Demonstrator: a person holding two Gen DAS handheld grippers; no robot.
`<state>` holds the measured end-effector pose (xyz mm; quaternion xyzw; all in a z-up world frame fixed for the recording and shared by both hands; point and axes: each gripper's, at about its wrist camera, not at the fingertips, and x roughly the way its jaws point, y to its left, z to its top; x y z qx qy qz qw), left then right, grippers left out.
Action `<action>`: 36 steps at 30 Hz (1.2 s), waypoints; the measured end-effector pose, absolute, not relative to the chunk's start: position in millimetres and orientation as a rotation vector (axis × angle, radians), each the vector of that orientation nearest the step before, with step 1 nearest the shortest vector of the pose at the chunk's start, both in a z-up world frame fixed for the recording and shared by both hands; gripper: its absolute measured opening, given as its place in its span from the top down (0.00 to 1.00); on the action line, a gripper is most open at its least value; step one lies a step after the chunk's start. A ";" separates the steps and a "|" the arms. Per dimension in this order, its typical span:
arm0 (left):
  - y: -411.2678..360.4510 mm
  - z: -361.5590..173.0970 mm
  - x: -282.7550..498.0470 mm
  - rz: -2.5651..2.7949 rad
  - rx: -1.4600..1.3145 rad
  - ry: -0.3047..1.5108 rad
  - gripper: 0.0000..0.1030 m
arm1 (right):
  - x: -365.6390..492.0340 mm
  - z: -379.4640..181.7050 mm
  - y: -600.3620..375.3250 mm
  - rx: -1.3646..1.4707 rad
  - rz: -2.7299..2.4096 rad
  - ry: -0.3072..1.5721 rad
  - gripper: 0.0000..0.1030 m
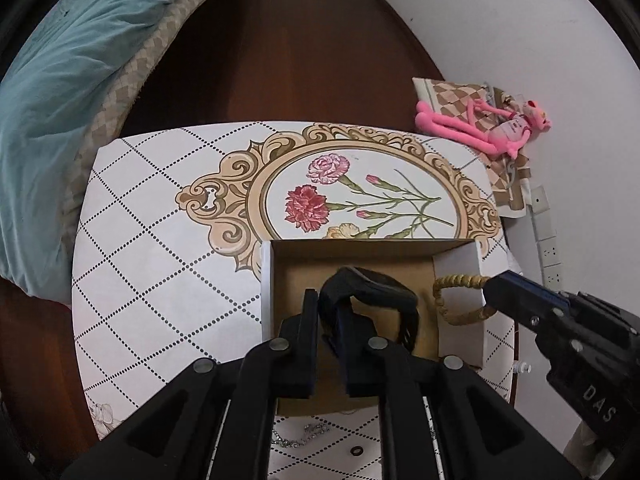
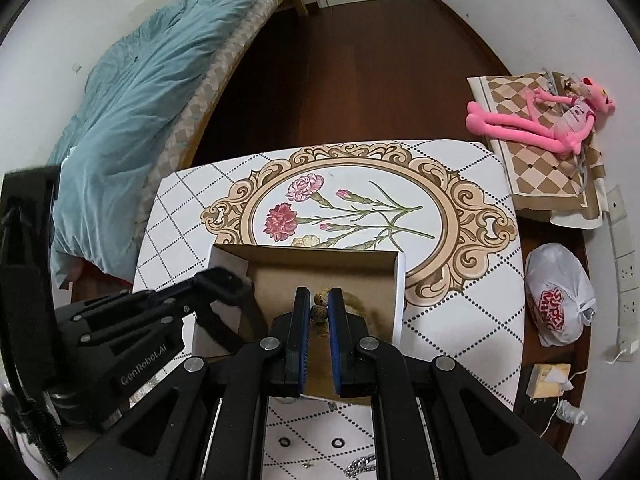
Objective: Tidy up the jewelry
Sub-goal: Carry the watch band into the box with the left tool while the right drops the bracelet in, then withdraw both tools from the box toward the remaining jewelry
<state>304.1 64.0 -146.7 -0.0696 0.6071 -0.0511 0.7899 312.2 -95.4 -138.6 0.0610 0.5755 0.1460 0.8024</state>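
Note:
An open cardboard box (image 1: 352,250) (image 2: 320,256) stands on the flower-patterned table. My left gripper (image 1: 328,312) is shut on a black wristband (image 1: 372,292) and holds it inside the box. My right gripper (image 2: 319,306) is shut on a gold beaded bracelet (image 2: 320,300), held over the box's right side; the bracelet also shows in the left wrist view (image 1: 456,284). The right gripper (image 1: 496,288) reaches in from the right, the left gripper (image 2: 224,280) from the left. A silver chain (image 1: 300,436) (image 2: 360,466) and small dark rings (image 2: 285,442) lie on the table before the box.
The table (image 1: 160,240) stands against a white wall. A pink plush toy (image 1: 480,124) lies on a checkered cloth to the right. A bed with a teal quilt (image 2: 132,120) is on the left. A white plastic bag (image 2: 560,296) sits on the floor, right.

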 end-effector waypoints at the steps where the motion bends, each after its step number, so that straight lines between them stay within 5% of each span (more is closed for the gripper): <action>1: 63.7 -147.2 306.0 -0.111 -0.145 1.312 0.85 | 314.2 -140.3 -95.7 0.140 0.321 1.242 0.91; 3: 64.5 -146.9 308.2 -0.092 -0.127 1.311 0.51 | 317.8 -142.7 -95.4 0.143 0.336 1.257 0.91; 4: 65.7 -145.9 308.4 -0.079 -0.118 1.302 0.21 | 320.0 -145.3 -95.5 0.147 0.341 1.276 0.90; 5: 68.0 -144.7 307.7 -0.064 -0.115 1.293 0.11 | 322.0 -147.6 -96.5 0.153 0.335 1.289 0.91; 9: 78.6 -144.9 303.7 -0.010 -0.098 1.294 0.10 | 323.7 -153.6 -103.6 0.135 0.288 1.320 0.84; 18: 94.3 -138.9 274.0 0.142 -0.030 1.180 0.01 | 303.7 -154.4 -114.6 0.038 0.175 1.273 0.15; 23: 88.0 -135.0 253.2 0.173 0.016 1.127 0.00 | 283.0 -165.8 -108.1 -0.055 0.109 1.254 0.04; 36: 81.3 -107.1 210.3 0.174 0.005 1.060 0.00 | 241.1 -157.2 -109.5 -0.040 0.057 1.206 0.04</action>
